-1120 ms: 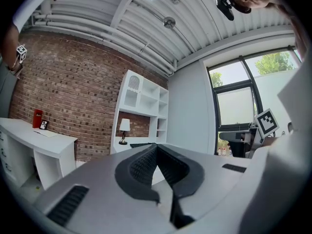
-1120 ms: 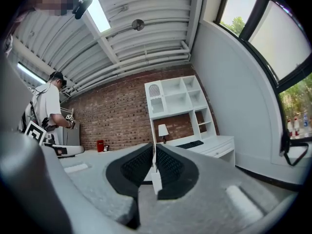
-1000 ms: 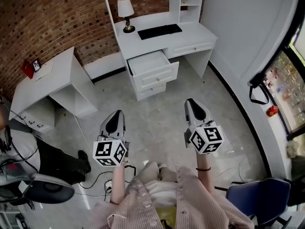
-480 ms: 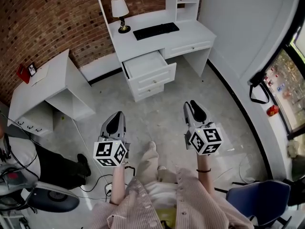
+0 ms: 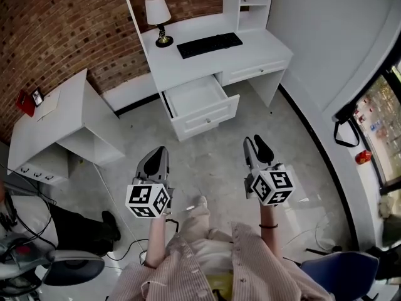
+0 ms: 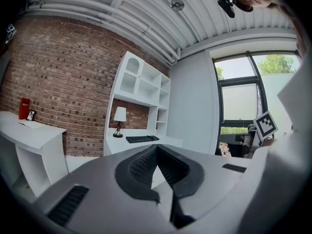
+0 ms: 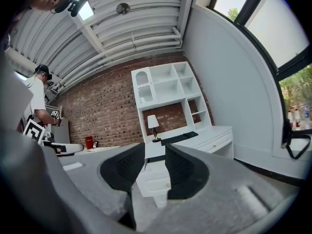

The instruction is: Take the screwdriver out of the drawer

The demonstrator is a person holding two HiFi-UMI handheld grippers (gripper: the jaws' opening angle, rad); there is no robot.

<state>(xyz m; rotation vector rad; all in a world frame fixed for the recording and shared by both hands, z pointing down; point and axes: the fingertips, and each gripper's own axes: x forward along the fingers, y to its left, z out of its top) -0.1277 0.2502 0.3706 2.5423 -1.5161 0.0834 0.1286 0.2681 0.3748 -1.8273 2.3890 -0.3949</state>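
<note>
The white desk (image 5: 263,46) stands against the brick wall, and its drawer (image 5: 197,98) is pulled open. From here the drawer's inside looks plain white, and I see no screwdriver in any view. Both grippers hang in the air over the floor, well short of the desk. My left gripper (image 5: 160,151) points toward the drawer, and in the left gripper view its jaws (image 6: 156,147) meet at the tips with nothing between them. My right gripper (image 5: 257,142) is level with it; its jaws (image 7: 155,152) are opening, and through the empty gap I see the drawer front (image 7: 155,184).
A lamp (image 5: 155,14) and a black keyboard (image 5: 209,44) sit on the desk. A low white side table (image 5: 56,115) stands at the left. An office chair (image 5: 69,269) and floor cables lie behind on the left, a blue chair (image 5: 341,269) on the right. A person (image 7: 36,99) stands far left.
The person has stepped toward the desk, carrying both grippers forward, so the desk and open drawer look larger and nearer. The right gripper's jaws have spread apart.
</note>
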